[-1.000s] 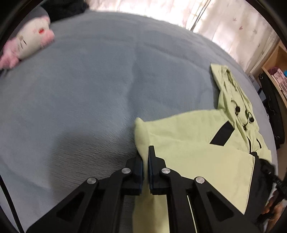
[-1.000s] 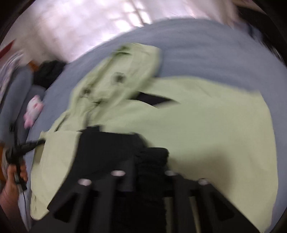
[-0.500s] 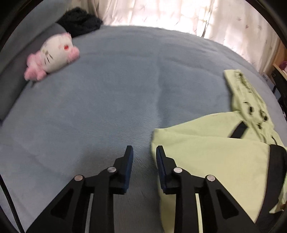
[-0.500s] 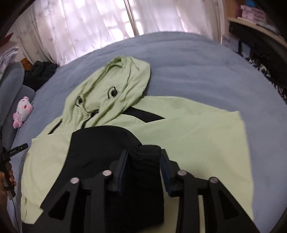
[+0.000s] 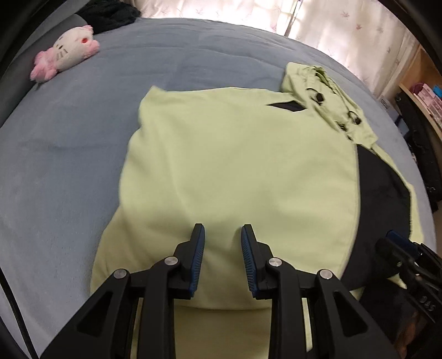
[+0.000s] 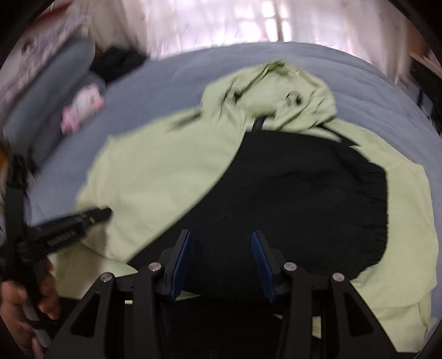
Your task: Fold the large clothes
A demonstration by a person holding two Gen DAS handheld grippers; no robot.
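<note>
A light green hoodie (image 5: 234, 154) lies spread on the blue-grey bed (image 5: 69, 138), its hood (image 5: 326, 96) at the far side. A black sleeve (image 6: 304, 198) is folded across its body (image 6: 154, 171). My left gripper (image 5: 222, 229) hovers open over the folded green panel, with nothing between its fingers. My right gripper (image 6: 221, 234) is over the near end of the black sleeve, its jaws opening and the pads clear of the cloth. The right wrist view is blurred. Each gripper shows in the other's view: the right gripper (image 5: 400, 254) and the left gripper (image 6: 71, 223), the latter held by a hand.
A pink and white plush toy (image 5: 66, 52) lies at the bed's far left, beside a grey pillow (image 6: 55, 91) and a dark heap of clothing (image 5: 107, 13). Pale curtains (image 5: 345, 24) hang behind the bed. A wooden shelf (image 5: 425, 94) stands at the right.
Both grippers went from shut on cloth to open. The left one let go of the green edge and moved over the hoodie's body. The right released the black cuff and drew back.
</note>
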